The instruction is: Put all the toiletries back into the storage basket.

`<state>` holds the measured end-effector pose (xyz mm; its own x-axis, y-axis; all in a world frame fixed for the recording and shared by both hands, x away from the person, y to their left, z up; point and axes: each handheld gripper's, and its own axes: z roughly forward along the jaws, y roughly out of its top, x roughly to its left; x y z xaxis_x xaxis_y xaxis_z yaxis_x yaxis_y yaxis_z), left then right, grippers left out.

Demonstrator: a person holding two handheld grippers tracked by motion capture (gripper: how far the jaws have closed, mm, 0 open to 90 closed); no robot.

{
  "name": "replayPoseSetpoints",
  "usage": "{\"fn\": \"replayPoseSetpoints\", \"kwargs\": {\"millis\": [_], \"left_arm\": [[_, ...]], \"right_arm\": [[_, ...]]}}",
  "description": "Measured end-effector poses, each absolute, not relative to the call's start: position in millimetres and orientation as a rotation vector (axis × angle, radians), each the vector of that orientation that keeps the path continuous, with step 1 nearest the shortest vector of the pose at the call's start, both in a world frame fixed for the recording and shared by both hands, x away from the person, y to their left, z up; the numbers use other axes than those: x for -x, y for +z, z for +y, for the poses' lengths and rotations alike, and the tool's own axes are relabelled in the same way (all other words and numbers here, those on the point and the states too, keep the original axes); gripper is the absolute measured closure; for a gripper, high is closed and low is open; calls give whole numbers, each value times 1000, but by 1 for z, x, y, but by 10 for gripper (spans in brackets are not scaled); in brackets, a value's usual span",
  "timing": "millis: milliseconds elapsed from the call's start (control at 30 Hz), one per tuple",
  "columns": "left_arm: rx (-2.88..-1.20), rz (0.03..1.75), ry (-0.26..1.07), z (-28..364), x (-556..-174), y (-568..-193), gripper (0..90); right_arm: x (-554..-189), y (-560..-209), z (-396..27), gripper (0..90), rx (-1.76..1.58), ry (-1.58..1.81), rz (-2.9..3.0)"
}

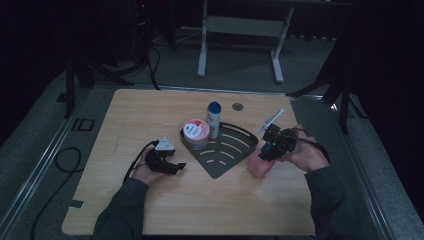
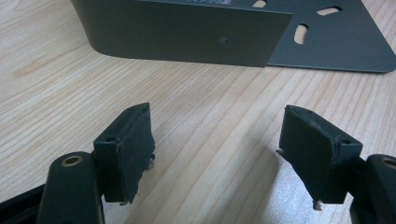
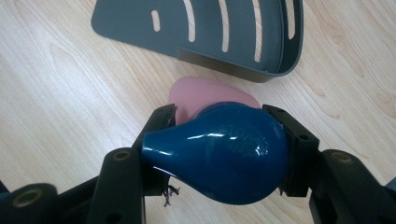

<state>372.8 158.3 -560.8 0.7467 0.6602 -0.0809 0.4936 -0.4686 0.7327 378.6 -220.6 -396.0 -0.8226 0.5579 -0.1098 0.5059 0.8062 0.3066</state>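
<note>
Beside the grey tray (image 3: 140, 23), a pink bottle's blue cap (image 3: 224, 154) is clamped.
Right gripper (image 3: 224, 140) fingers grasp it; left gripper (image 2: 215, 154) fingers gape, released, over the table (image 2: 56, 102).

Pink bottle (image 3: 196, 95) mostly hidden behind blue cap (image 3: 224, 151).

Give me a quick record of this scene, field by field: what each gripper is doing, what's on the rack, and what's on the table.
left gripper: open, nothing between the jaws, resting on the wooden table
right gripper: shut on the pink bottle's blue cap
pink bottle: on the table right of the rack
dark grey corner rack: flat on the table, slotted base
on the rack: pink-lidded tub, white bottle with blue cap
</note>
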Motion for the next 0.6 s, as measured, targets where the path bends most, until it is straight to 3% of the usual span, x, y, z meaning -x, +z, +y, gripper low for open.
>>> {"fn": "replayPoseSetpoints", "kwargs": {"millis": [600], "left_arm": [[-2164,863,272,158,-373,-561,255]], "right_arm": [[-386,-367,-218,473,-826,415,2761]]}}
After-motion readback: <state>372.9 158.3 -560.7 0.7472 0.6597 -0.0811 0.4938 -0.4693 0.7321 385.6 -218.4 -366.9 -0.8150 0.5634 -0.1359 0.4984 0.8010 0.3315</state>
